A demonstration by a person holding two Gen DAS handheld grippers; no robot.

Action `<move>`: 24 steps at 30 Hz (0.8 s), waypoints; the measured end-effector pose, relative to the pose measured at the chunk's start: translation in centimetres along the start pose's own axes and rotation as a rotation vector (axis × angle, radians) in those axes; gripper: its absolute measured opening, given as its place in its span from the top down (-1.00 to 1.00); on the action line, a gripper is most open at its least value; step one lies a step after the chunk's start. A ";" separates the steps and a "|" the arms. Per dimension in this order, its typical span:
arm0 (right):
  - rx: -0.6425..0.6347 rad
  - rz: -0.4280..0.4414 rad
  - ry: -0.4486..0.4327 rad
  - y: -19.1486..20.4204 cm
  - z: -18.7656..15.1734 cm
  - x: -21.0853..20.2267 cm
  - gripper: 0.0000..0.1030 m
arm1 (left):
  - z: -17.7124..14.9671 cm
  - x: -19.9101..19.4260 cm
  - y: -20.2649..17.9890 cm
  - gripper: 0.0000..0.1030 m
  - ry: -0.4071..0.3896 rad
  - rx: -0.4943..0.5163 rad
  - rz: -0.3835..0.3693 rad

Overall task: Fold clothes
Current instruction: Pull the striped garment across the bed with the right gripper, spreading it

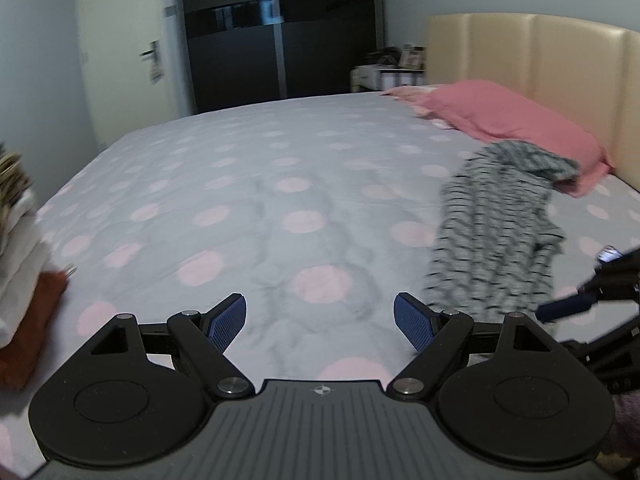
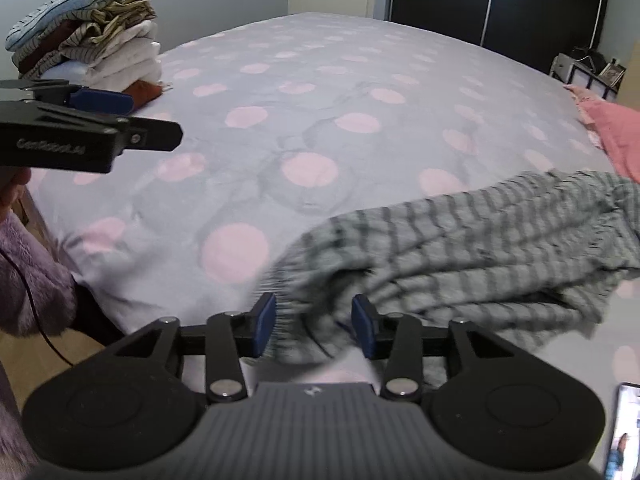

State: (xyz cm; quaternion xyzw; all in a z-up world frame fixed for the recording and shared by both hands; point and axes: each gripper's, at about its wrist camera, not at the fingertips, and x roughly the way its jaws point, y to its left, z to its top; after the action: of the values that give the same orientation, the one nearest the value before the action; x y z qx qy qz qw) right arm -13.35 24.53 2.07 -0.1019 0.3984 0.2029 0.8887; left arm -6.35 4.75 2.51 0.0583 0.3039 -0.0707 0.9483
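Note:
A grey garment with dark stripes (image 1: 500,232) lies crumpled on the right side of the dotted bed sheet (image 1: 280,184), its far end resting on a pink pillow (image 1: 512,120). In the right wrist view the near edge of the striped garment (image 2: 480,248) sits between the blue pads of my right gripper (image 2: 314,324). The jaws stand apart and do not pinch the cloth. My left gripper (image 1: 319,304) hovers open over bare sheet, left of the garment, with nothing between its fingers (image 2: 152,136).
A stack of folded clothes (image 2: 92,40) stands at the bed's left corner. A beige headboard (image 1: 540,60) is behind the pillow, and a dark wardrobe (image 1: 280,40) beyond the bed. A phone (image 2: 624,432) lies at lower right. A purple fuzzy sleeve (image 2: 28,280) is at left.

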 end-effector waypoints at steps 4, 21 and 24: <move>-0.041 -0.036 0.028 -2.3 -0.8 -1.2 -0.08 | 0.3 0.3 -3.0 -0.57 0.003 0.054 -0.100; 0.105 -0.191 -0.012 -15.5 -2.8 -1.5 -0.03 | -6.1 6.1 -14.1 0.18 0.225 0.478 -0.195; 0.127 -0.170 -0.005 -16.0 -3.4 -0.8 -0.03 | -7.0 8.0 -14.4 0.34 0.270 0.515 -0.164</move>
State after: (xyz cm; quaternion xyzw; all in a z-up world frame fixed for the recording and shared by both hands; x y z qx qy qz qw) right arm -9.08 8.80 0.74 -0.0783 0.3981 0.1013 0.9084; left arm -6.27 -9.09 -8.78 0.2807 0.4028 -0.2135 0.8446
